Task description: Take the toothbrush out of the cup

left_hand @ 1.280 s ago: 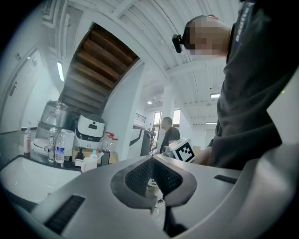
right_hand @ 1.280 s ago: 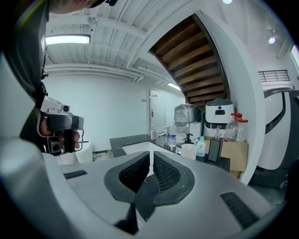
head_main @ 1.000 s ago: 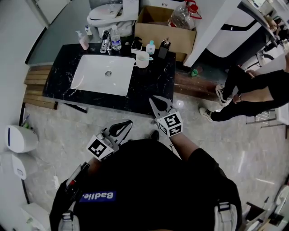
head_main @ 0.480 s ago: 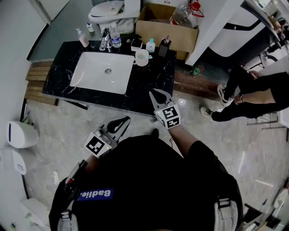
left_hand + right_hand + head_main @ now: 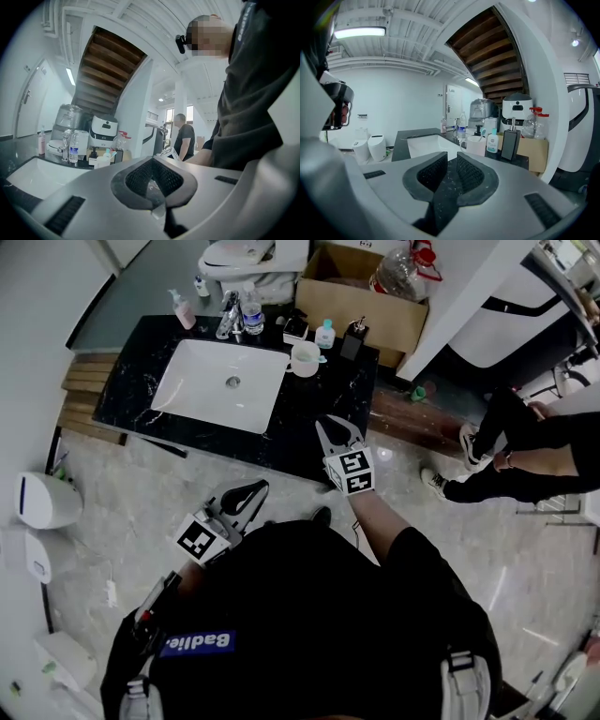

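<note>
While the toothbrush [image 5: 481,132] stands in the white cup [image 5: 304,360], its pale blue head leaning out over the rim, neither gripper is anywhere near touching it. The cup sits toward the back of the black stone surface [image 5: 323,397], just to the right of the white sink [image 5: 220,383]. A small pale bottle [image 5: 325,334] and a black pump dispenser [image 5: 353,339] stand close behind the cup. Behind the sink are the tap [image 5: 228,321], a clear water bottle [image 5: 250,313] and a pink pump bottle [image 5: 185,308].

The right gripper [image 5: 450,157] is held out in front of the person and shows over the front part of the surface in the head view. It points toward the cup but is well apart from it. Its jaws stand slightly parted, with nothing between them. The left gripper [image 5: 152,158] hangs lower and nearer the person's body, over the grey floor tiles [image 5: 122,484] and short of the surface. Its jaws are closed tip to tip and grasp nothing, leaving only the hollow between the ribbed pads.

Beyond the surface, a cardboard box [image 5: 361,298] holds a large clear jug [image 5: 398,273], and a white toilet [image 5: 248,254] stands to the left of the box. A second person in dark clothes [image 5: 525,437] stands on the floor off to the right.
</note>
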`<action>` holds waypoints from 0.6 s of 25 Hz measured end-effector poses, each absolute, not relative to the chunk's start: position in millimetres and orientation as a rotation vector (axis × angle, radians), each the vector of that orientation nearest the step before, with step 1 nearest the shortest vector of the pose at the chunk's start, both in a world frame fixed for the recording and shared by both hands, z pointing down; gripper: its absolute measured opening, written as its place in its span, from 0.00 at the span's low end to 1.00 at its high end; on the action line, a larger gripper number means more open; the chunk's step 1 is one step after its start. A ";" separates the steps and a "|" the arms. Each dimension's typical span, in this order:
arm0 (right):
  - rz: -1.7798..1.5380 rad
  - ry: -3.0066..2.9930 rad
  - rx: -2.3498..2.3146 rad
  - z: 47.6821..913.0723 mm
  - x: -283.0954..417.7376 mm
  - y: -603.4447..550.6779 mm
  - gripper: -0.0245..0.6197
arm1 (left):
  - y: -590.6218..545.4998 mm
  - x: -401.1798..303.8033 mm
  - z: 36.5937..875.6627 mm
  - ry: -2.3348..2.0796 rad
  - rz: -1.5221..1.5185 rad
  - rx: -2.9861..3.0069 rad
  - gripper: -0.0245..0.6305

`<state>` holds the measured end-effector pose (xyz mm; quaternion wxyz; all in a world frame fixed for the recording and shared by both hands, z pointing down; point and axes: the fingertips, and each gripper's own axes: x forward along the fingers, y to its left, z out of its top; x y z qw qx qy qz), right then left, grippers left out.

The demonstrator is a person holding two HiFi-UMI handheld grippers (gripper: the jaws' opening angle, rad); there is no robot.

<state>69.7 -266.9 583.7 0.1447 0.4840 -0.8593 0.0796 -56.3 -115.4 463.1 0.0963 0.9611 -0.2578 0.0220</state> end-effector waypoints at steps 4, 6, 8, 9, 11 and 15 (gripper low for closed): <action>0.241 -2.465 1.402 590.1 71.6 -286.2 0.12 | -115.9 -59.6 463.4 -0.795 0.060 2.834 0.05; 0.243 -2.460 1.410 590.9 73.3 -297.1 0.12 | -115.9 -61.5 464.4 -0.814 0.055 2.819 0.05; 0.247 -2.457 1.421 591.1 75.0 -308.1 0.12 | -116.4 -63.1 465.9 -0.829 0.051 2.805 0.05; 0.250 -2.456 1.425 591.2 75.8 -313.1 0.12 | -116.6 -63.7 466.2 -0.836 0.048 2.801 0.05; 0.263 -2.454 1.431 591.7 77.1 -321.8 0.13 | -117.0 -64.8 465.9 -0.851 0.041 2.793 0.05; 0.303 -2.444 1.433 595.5 79.0 -339.1 0.14 | -117.7 -66.9 464.0 -0.874 0.034 2.787 0.05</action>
